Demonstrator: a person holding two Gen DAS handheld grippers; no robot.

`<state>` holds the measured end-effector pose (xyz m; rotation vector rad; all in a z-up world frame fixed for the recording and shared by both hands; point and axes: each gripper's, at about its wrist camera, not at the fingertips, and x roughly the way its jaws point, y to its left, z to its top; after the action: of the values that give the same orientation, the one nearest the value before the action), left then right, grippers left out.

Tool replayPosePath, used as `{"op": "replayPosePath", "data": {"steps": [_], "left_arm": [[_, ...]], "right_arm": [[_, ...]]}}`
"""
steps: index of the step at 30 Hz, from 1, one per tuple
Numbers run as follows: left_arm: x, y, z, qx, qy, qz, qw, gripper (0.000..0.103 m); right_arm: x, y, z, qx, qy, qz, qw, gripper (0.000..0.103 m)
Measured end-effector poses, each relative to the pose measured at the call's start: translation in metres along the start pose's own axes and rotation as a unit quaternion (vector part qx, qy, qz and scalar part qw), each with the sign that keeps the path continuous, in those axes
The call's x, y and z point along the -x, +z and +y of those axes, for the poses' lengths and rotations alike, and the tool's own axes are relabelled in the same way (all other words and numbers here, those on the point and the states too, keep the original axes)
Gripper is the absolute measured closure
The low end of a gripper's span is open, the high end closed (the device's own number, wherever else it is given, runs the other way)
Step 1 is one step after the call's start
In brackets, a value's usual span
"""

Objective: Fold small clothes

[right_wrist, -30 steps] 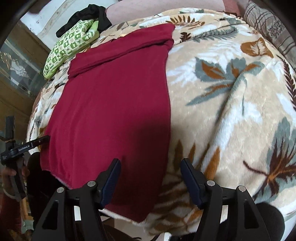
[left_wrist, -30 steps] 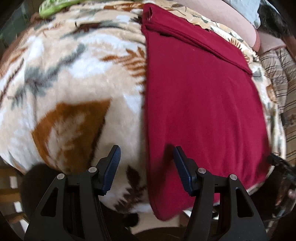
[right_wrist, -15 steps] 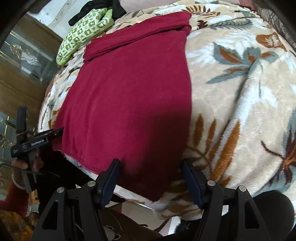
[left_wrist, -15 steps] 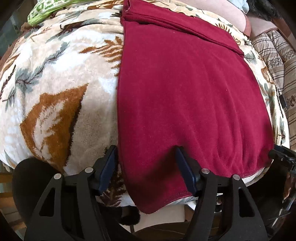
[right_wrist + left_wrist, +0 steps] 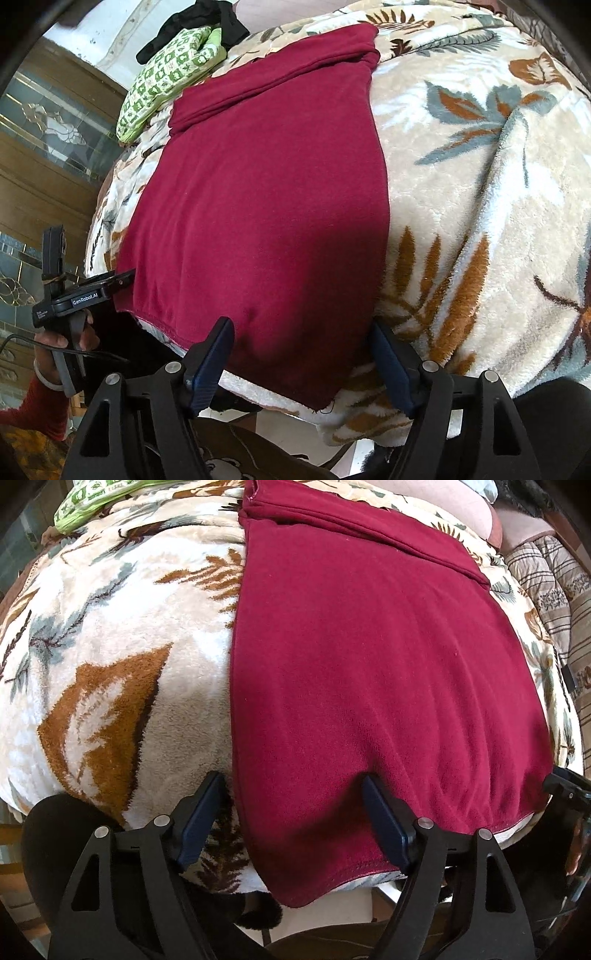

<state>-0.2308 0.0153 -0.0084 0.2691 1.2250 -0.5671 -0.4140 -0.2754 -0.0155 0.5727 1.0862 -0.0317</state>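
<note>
A dark red garment lies flat on a leaf-patterned fleece blanket, its far end folded over into a band. It also shows in the right wrist view. My left gripper is open, its fingers straddling the garment's near left corner at the blanket's front edge. My right gripper is open, its fingers straddling the near right corner. The left gripper's body shows at the left of the right wrist view.
A green patterned cloth and a black cloth lie beyond the garment at the far left. Striped bedding lies to the right. A wooden cabinet with glass panels stands at the left. The blanket drops off at the front edge.
Both grippers have moved forward to the garment's near hem; the open fingers now straddle its near corners. The garment has not moved.
</note>
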Motion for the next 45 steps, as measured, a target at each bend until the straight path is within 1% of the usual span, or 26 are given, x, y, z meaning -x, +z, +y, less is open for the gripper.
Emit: {"op": "replayPosePath", "data": {"steps": [2, 4, 5, 8, 14, 16, 17, 18, 19, 20, 22, 23, 24, 27, 29, 30, 31, 32, 33, 34, 35, 37, 39, 43, 45], "left_arm": [[-0.001, 0.001, -0.002, 0.001, 0.003, 0.000, 1.0000, 0.025], [-0.001, 0.000, -0.003, -0.002, 0.005, -0.002, 1.0000, 0.024], [-0.001, 0.000, -0.002, -0.003, 0.003, -0.002, 1.0000, 0.024], [-0.002, 0.000, -0.002, -0.010, -0.002, 0.001, 1.0000, 0.024], [-0.003, 0.000, -0.003, -0.008, 0.003, 0.002, 1.0000, 0.024], [-0.003, 0.001, -0.003, -0.008, -0.002, 0.006, 1.0000, 0.024], [-0.003, 0.001, -0.002, -0.009, -0.005, 0.009, 0.9999, 0.024], [-0.003, 0.001, -0.002, -0.011, -0.007, 0.011, 0.9999, 0.024], [-0.002, 0.001, -0.001, -0.015, -0.009, 0.013, 0.9998, 0.024], [-0.002, 0.000, -0.001, -0.020, -0.011, 0.015, 0.9996, 0.025], [0.000, -0.003, -0.001, -0.022, -0.015, 0.017, 0.9995, 0.030], [0.001, -0.005, -0.001, -0.024, -0.017, 0.019, 0.9994, 0.034], [0.002, -0.007, -0.001, -0.026, -0.021, 0.021, 0.9992, 0.035], [0.003, -0.011, 0.001, -0.024, -0.033, 0.030, 0.9987, 0.035], [0.002, -0.012, 0.001, -0.019, -0.034, 0.027, 0.9989, 0.035], [0.002, -0.012, 0.001, -0.018, -0.033, 0.026, 0.9990, 0.035], [0.002, -0.013, 0.001, -0.017, -0.033, 0.024, 0.9990, 0.036], [0.004, -0.013, 0.000, -0.019, -0.029, 0.018, 0.9992, 0.051], [0.005, -0.013, 0.000, -0.020, -0.026, 0.014, 0.9994, 0.069], [0.008, -0.012, 0.002, -0.017, -0.031, 0.009, 0.9993, 0.080], [0.010, -0.011, 0.006, -0.007, -0.038, 0.005, 0.9992, 0.093], [0.012, -0.006, 0.016, 0.013, -0.061, 0.015, 0.9979, 0.094], [0.016, 0.000, 0.023, 0.026, -0.084, 0.014, 0.9960, 0.096], [0.033, 0.015, 0.025, 0.027, -0.107, -0.014, 0.9938, 0.096], [0.040, 0.025, 0.024, 0.026, -0.115, -0.028, 0.9926, 0.097]], "right_arm": [[-0.002, 0.000, 0.003, 0.003, -0.001, 0.001, 1.000, 0.026], [-0.004, 0.001, 0.004, 0.008, 0.002, 0.001, 1.000, 0.022], [-0.004, 0.001, 0.004, 0.011, 0.002, 0.000, 1.000, 0.021], [-0.005, 0.001, 0.005, 0.021, -0.003, 0.001, 1.000, 0.020], [-0.005, 0.001, 0.004, 0.023, -0.005, -0.001, 1.000, 0.020], [-0.004, 0.001, 0.007, 0.031, -0.028, -0.004, 0.999, 0.029], [-0.003, 0.001, 0.009, 0.036, -0.046, -0.009, 0.998, 0.049], [-0.002, 0.002, 0.009, 0.042, -0.058, -0.011, 0.997, 0.065], [-0.001, 0.003, 0.006, 0.043, -0.053, -0.011, 0.998, 0.071], [0.000, 0.003, 0.005, 0.039, -0.041, -0.011, 0.998, 0.073], [0.001, 0.004, 0.004, 0.038, -0.030, -0.010, 0.999, 0.081], [0.001, 0.003, 0.005, 0.041, -0.024, -0.007, 0.999, 0.082], [0.000, 0.003, 0.006, 0.044, -0.023, -0.006, 0.999, 0.082], [-0.002, 0.003, 0.004, 0.038, -0.016, -0.001, 0.999, 0.082], [-0.003, 0.004, 0.001, 0.025, -0.002, 0.000, 1.000, 0.078], [-0.003, 0.004, 0.000, 0.023, 0.007, 0.000, 1.000, 0.074], [-0.003, 0.003, 0.000, 0.027, 0.007, 0.000, 1.000, 0.074], [-0.004, 0.003, 0.002, 0.033, 0.006, 0.000, 0.999, 0.074], [-0.004, 0.004, 0.002, 0.032, 0.011, -0.001, 0.999, 0.074], [-0.003, 0.005, 0.000, 0.026, 0.021, -0.004, 0.999, 0.083], [-0.002, 0.006, -0.003, 0.015, 0.035, -0.007, 0.999, 0.090], [0.003, 0.011, -0.006, 0.000, 0.071, -0.018, 0.997, 0.092], [0.013, 0.018, -0.003, -0.004, 0.106, -0.039, 0.994, 0.092], [0.031, 0.040, -0.001, -0.014, 0.153, -0.077, 0.985, 0.092], [0.036, 0.051, -0.001, -0.018, 0.164, -0.090, 0.982, 0.092]]}}
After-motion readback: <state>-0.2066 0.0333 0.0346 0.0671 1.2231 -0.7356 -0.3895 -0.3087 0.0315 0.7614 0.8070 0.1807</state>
